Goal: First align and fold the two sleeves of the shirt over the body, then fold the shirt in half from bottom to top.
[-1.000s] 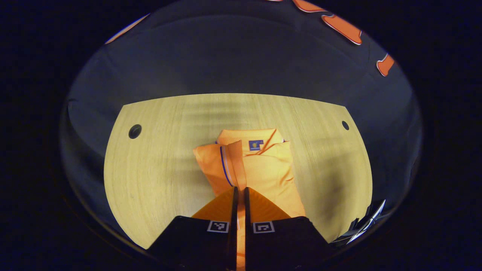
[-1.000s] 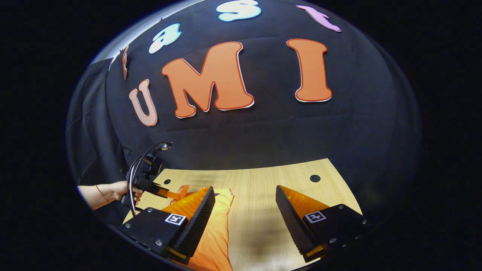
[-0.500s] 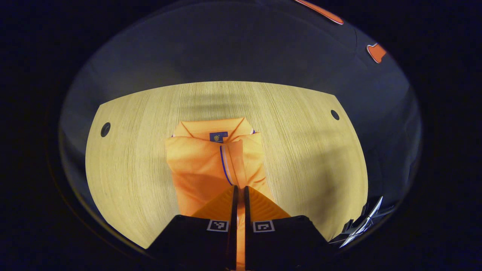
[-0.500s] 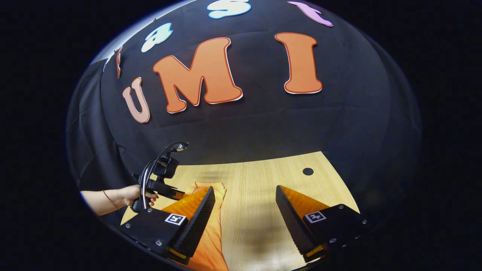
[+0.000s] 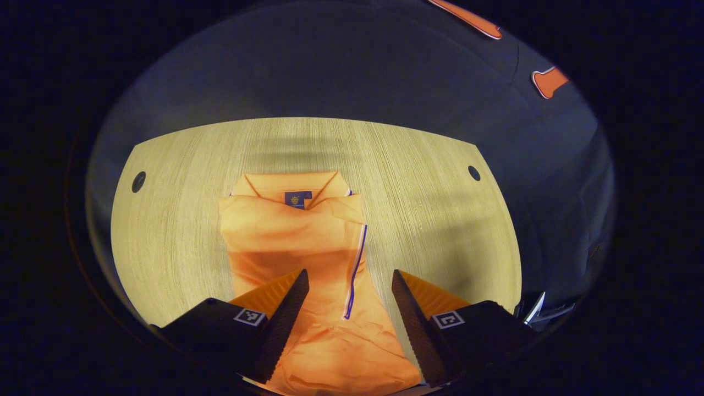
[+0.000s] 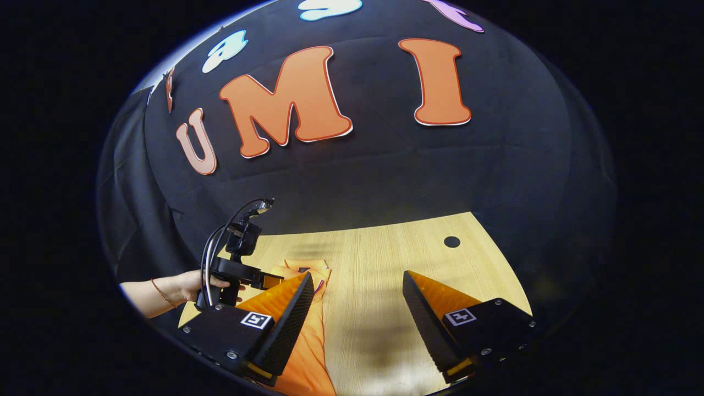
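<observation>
1. Surface [image 5: 181,220]: one pale wood top with two round holes [image 5: 138,181] near its far corners.
2. Shirt [image 5: 291,242]: one orange garment, flat on the surface, collar at the far end, both sleeves laid over the body; a blue-and-white trimmed cuff edge [image 5: 355,269] runs down its right side.
3. Tongs: two sets. Left tongs [image 5: 349,289] gape wide above the shirt's lower half, holding nothing. Right tongs [image 6: 357,291] also spread wide over bare wood, the shirt beside one finger.
4. Hand [image 6: 206,283]: one, gripping the left tool.

Left gripper [image 5: 349,289] hovers above the shirt [image 5: 297,242], fingers spread apart; right gripper [image 6: 357,291] likewise gapes beside the shirt.
</observation>
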`<state>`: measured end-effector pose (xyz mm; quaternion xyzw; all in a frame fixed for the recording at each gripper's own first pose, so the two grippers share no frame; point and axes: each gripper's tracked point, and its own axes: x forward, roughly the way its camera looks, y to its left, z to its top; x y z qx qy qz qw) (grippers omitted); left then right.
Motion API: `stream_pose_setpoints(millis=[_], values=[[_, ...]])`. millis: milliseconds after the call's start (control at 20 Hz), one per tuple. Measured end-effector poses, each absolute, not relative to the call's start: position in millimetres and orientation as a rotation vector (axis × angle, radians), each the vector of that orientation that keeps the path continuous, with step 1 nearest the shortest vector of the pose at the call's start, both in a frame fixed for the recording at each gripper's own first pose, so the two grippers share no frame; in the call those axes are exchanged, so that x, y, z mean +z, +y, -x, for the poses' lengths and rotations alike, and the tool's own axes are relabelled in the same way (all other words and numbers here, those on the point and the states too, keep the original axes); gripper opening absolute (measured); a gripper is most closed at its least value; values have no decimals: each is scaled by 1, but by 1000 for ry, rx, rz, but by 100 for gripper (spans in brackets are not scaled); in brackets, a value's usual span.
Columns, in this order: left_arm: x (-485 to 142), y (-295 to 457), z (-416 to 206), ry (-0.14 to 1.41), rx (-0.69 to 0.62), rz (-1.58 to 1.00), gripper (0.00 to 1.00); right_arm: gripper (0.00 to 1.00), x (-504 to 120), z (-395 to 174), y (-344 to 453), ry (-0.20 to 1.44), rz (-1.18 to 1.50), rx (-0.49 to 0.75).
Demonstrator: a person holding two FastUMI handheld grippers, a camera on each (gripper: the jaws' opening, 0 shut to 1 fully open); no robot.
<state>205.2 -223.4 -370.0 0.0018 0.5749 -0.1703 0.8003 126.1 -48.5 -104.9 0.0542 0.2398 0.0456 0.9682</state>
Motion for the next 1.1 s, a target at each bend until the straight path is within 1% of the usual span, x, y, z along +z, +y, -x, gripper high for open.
stream_pose_setpoints(millis=[100, 300, 400, 500, 650, 850, 950, 1100], values=[[-361, -216, -204, 1210, -363, -6, 96, 99, -108, -127, -41, 496, -108, 103], [-333, -194, -195, 1159, -357, 17, 96, 99, -118, -128, -15, 527, -98, 142], [-316, -177, -186, 1103, -345, 16, 96, 99, -125, -126, -1, 545, -76, 162], [-305, -156, -163, 1086, -334, 10, 96, 99, -139, -121, 12, 578, -49, 179], [-300, -128, -123, 1078, -301, 67, 96, 99, -165, -108, 33, 644, -37, 200], [-314, -81, -66, 1094, -258, 18, 96, 99, -220, -69, 53, 773, 9, 205], [-324, -60, -32, 1116, -244, -16, 96, 99, -245, -48, 59, 846, 30, 197], [-348, -45, 23, 1205, -227, -12, 96, 99, -284, -22, 63, 955, 63, 168]])
